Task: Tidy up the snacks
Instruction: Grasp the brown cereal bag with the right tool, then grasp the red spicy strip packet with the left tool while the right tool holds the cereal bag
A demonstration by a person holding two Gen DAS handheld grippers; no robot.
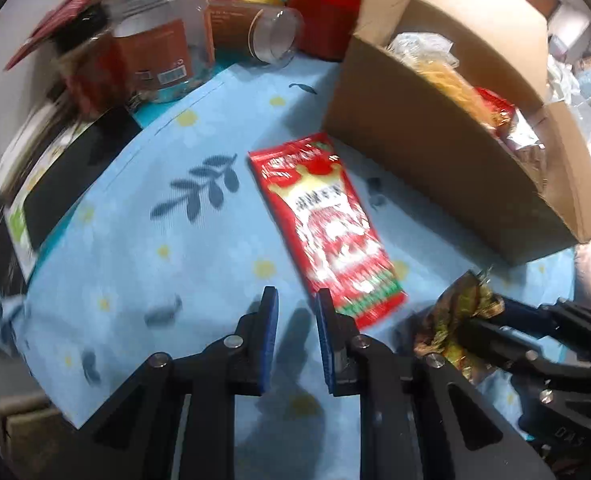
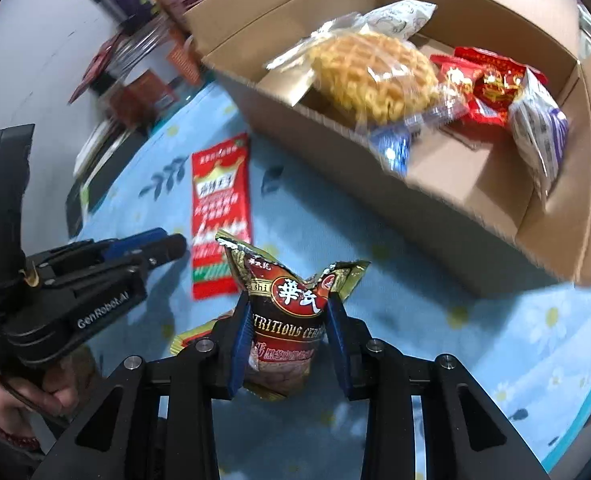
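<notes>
A red sachet (image 1: 327,224) (image 2: 221,208) lies flat on the blue flowered cloth (image 1: 155,264), just left of an open cardboard box (image 1: 435,160) (image 2: 435,208). My left gripper (image 1: 297,292) (image 2: 175,244) hovers over the cloth at the sachet's near end, shut, with nothing between its blue pads. My right gripper (image 2: 289,298) (image 1: 471,320) is shut on a brown-and-gold cereal packet (image 2: 287,304) (image 1: 455,312), held off the cloth in front of the box. Inside the box lie a wrapped waffle (image 2: 375,76), red packets (image 2: 487,84) and a white bag (image 2: 539,128).
Clear plastic jars (image 1: 159,40), one lying on its side (image 1: 271,36), and red cartons crowd the back of the table. A black flat box (image 1: 55,184) lies at the left edge. A hand (image 2: 35,392) holds the left gripper's handle.
</notes>
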